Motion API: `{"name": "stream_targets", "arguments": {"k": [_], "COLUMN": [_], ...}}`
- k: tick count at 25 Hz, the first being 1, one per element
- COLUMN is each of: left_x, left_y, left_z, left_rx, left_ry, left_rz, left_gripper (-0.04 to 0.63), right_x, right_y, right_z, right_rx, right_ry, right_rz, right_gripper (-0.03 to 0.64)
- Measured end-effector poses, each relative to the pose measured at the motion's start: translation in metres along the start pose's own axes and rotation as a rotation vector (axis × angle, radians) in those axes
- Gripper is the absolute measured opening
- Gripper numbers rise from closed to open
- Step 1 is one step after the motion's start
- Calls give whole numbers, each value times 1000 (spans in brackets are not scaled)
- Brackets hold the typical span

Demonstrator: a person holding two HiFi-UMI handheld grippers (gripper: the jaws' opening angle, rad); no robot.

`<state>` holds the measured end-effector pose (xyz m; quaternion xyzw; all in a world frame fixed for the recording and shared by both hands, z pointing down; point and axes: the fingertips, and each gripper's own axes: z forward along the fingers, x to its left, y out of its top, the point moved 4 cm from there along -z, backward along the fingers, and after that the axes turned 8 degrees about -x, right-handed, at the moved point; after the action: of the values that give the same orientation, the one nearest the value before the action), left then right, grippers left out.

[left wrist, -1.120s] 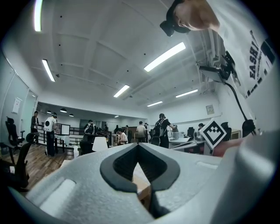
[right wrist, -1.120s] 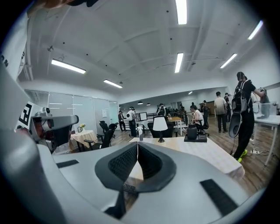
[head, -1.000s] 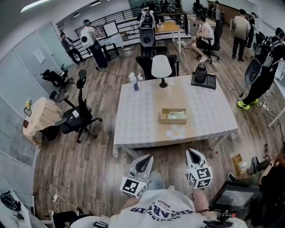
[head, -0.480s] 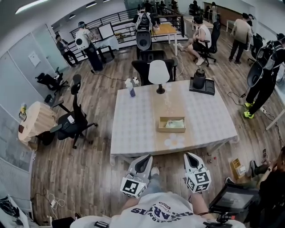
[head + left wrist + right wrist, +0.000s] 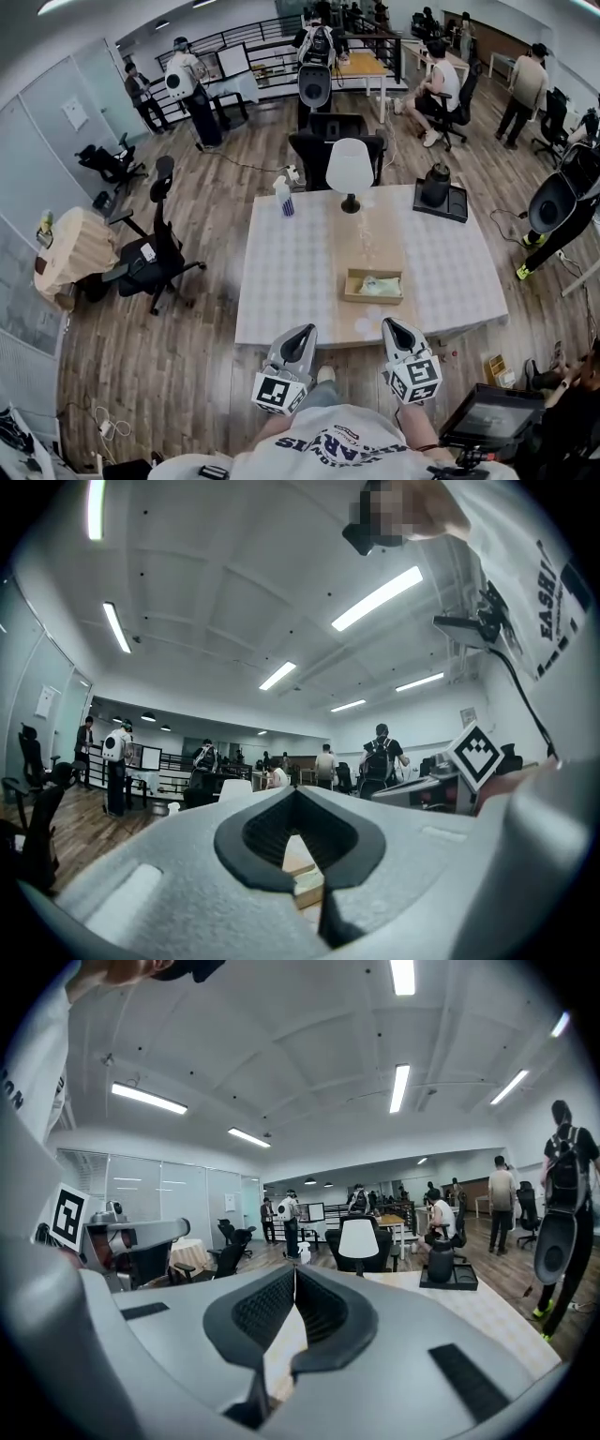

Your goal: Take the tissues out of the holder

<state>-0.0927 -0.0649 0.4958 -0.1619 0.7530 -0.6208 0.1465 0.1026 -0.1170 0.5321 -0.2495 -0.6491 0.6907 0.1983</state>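
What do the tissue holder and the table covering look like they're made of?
The tissue holder looks like light wood or possibly cardboard: matte tan walls and an open top, with pale tissues inside. The table covering looks like cloth or a soft vinyl sheet: pale, faintly checked, with its edge hanging over the table side.

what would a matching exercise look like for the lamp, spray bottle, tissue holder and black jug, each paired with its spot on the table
Things:
1 lamp
2 spray bottle
3 tissue holder
4 black jug

Places:
a far left corner of the table
b on a black tray at the far right corner
c toward the near edge, right of centre
d middle of the far edge

Pairs: 1-d, 2-a, 3-c, 4-b
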Motion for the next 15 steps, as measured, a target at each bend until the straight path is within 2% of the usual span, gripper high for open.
{"name": "stream_targets", "arguments": {"k": [15], "left_x": [113], "left_y": [-2], "left_z": [71], "left_rx": [-47], "left_ry": [-27], "left_rz": [-11], "left_gripper": [3], "right_x": [-6], "right_y": [13], "right_z": [136], "right_rx": [37], "right_ry": [-13], "right_rz": [-26], "right_gripper": [8]}}
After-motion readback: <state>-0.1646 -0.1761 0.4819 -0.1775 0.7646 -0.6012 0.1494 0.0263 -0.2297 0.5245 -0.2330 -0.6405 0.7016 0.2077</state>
